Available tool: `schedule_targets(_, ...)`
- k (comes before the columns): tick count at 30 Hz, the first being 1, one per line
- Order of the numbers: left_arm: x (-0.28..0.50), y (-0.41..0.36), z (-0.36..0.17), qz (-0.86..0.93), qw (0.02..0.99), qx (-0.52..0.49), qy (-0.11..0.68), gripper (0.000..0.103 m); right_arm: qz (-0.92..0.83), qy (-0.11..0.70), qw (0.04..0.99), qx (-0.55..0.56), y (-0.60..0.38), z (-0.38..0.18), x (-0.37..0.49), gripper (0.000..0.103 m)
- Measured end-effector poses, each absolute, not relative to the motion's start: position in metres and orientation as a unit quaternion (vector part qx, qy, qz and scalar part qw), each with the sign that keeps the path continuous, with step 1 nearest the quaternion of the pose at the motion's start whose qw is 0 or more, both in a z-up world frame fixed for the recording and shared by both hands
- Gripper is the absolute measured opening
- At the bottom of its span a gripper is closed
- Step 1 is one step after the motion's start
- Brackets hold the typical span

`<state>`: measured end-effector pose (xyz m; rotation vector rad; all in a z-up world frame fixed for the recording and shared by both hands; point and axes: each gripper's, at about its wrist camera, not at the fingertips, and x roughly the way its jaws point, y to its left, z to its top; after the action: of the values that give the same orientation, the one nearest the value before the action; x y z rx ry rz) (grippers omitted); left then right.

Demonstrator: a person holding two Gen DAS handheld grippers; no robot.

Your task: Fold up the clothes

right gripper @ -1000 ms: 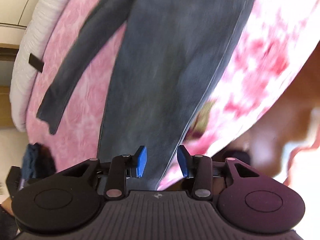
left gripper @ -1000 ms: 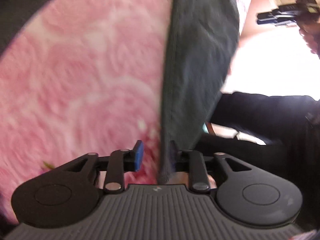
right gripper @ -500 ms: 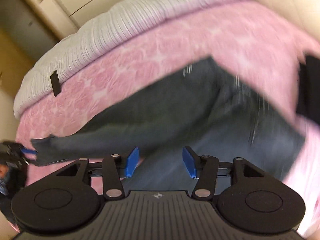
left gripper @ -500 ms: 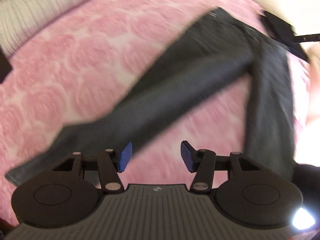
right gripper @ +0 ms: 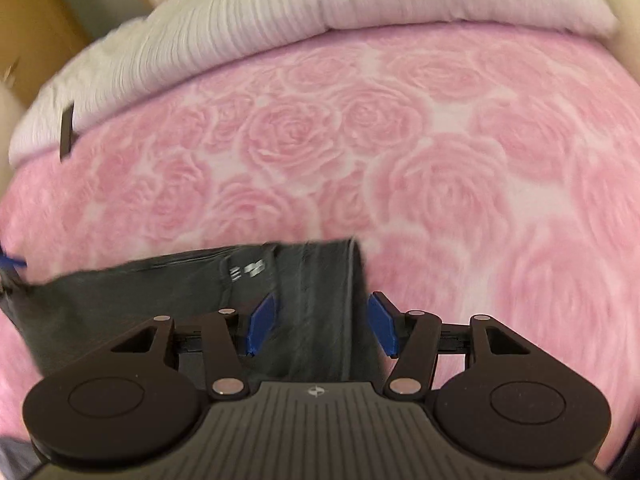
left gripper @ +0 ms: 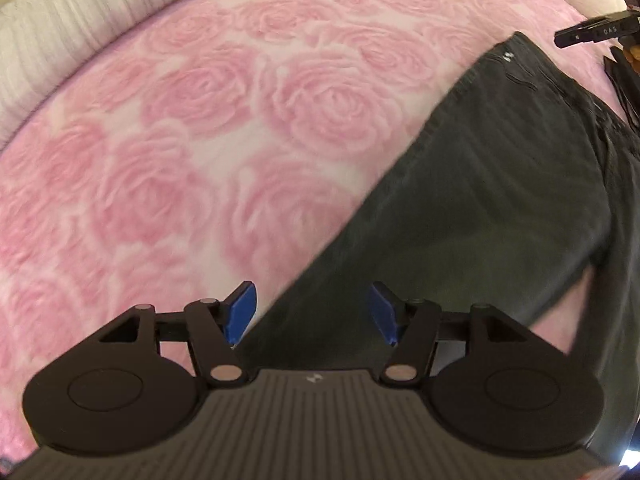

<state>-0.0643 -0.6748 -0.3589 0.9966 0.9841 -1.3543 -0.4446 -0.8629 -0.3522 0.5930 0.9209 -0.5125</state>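
Left wrist view: my left gripper is spread wide, nothing between the blue pads. The dark trousers lie flat on the pink rose-print bedspread. From this gripper they run as a long band: one end passes under and between the fingers, then the cloth stretches ahead and to the right. The waistband end with the small white label is the far end, up at top right. So the long axis is diagonal, near-left to far-right. A second strip of the same dark cloth drops down the right edge of the view, likely the other leg; its end is out of frame. The other gripper's black body shows at far top right, just past the waistband.

Right wrist view: my right gripper is also wide, holding nothing. The trousers sit right at its fingertips. The waistband corner lies between and just ahead of the pads, and the cloth extends away to the left. Bedspread is bare ahead and to the right; a white ribbed quilt lies beyond it.

Judgement: right gripper is nearer the waistband, left gripper nearer a leg. Any fold turns on that diagonal axis between the two. The views are blurred, so I can't tell whether the trousers are already doubled over.
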Motion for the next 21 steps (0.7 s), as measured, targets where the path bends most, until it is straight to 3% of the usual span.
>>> schedule_targets(3, -0.069, -0.699, -0.381, -0.588, 0.532, 0.440, 0.421, 0.056, -0.214, 0.443, 0.830, 0.262, -0.883, -0.364, -0.431, 0.056)
schedule_targets(7, -0.073, -0.714, -0.402, -0.596, 0.502, 0.456, 0.430, 0.044, -0.168, 0.460, 0.835, 0.250, -0.898, -0.382, -0.416, 0.056)
schedule_targets(11, -0.079, -0.715, -0.412, -0.600, 0.485, 0.472, 0.427, 0.040, -0.148, 0.469, 0.827, 0.273, -0.908, -0.403, -0.412, 0.056)
schedule_targets(12, -0.080, -0.715, -0.411, -0.599, 0.484, 0.473, 0.428, 0.032, -0.147, 0.466, 0.825, 0.282, -0.911, -0.407, -0.414, 0.055)
schedule_targets(13, -0.082, -0.715, -0.410, -0.599, 0.483, 0.477, 0.425, 0.019, -0.147, 0.461, 0.825, 0.293, -0.912, -0.408, -0.416, 0.048)
schedule_targets(15, -0.089, -0.713, -0.405, -0.602, 0.476, 0.493, 0.410, 0.007, -0.147, 0.456, 0.823, 0.305, -0.913, -0.407, -0.418, 0.036)
schedule_targets(17, -0.094, -0.710, -0.392, -0.606, 0.488, 0.495, 0.387, 0.006, -0.142, 0.455, 0.826, 0.300, -0.909, -0.398, -0.417, 0.028)
schedule_targets(21, -0.095, -0.714, -0.355, -0.608, 0.534, 0.476, 0.346, 0.005, -0.150, 0.445, 0.845, 0.255, -0.897, -0.365, -0.413, 0.022)
